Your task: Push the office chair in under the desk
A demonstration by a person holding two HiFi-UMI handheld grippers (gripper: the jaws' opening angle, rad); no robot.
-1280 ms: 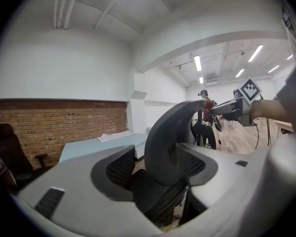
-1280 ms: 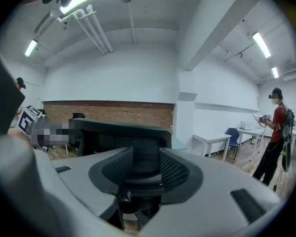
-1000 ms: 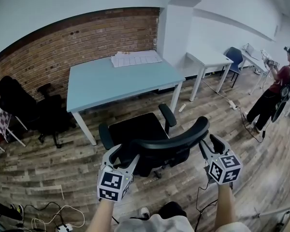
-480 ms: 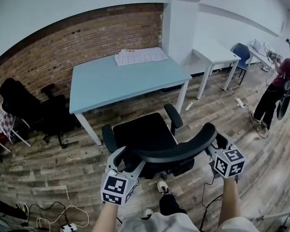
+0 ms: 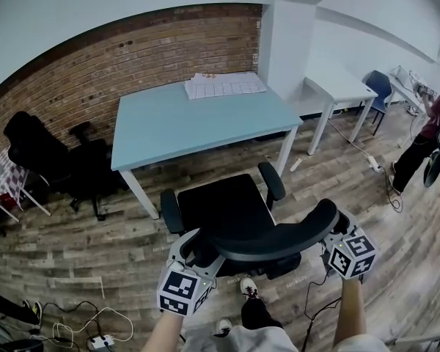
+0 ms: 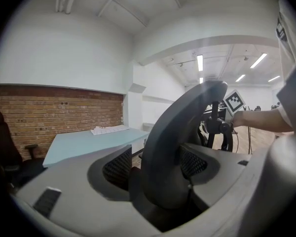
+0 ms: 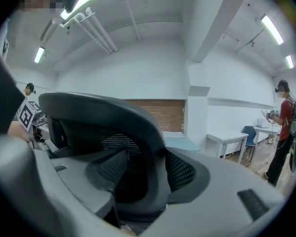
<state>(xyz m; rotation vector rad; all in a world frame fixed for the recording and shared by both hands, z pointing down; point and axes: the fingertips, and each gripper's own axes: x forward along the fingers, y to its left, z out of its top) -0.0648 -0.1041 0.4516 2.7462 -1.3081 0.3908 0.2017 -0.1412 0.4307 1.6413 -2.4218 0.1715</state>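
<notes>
A black office chair (image 5: 220,207) stands on the wood floor just in front of the light blue desk (image 5: 198,123), its seat facing the desk. Its curved backrest rim (image 5: 271,237) runs between my two grippers. My left gripper (image 5: 194,249) straddles the rim's left end; in the left gripper view the backrest (image 6: 182,132) fills the space between the wide jaws, with a dark gap beside one pad. My right gripper (image 5: 337,226) straddles the right end the same way, the backrest (image 7: 103,107) lying between its spread jaws.
White sheets (image 5: 224,85) lie on the desk's far edge by the brick wall. Black chairs (image 5: 51,160) stand to the left. A white pillar (image 5: 290,42), a white table (image 5: 337,86), a blue chair (image 5: 379,86) and a person (image 5: 433,130) are on the right. Cables (image 5: 88,325) trail on the floor.
The chair and both grippers have moved forward, closer to the desk. Both pairs of jaws stay around the backrest rim.
</notes>
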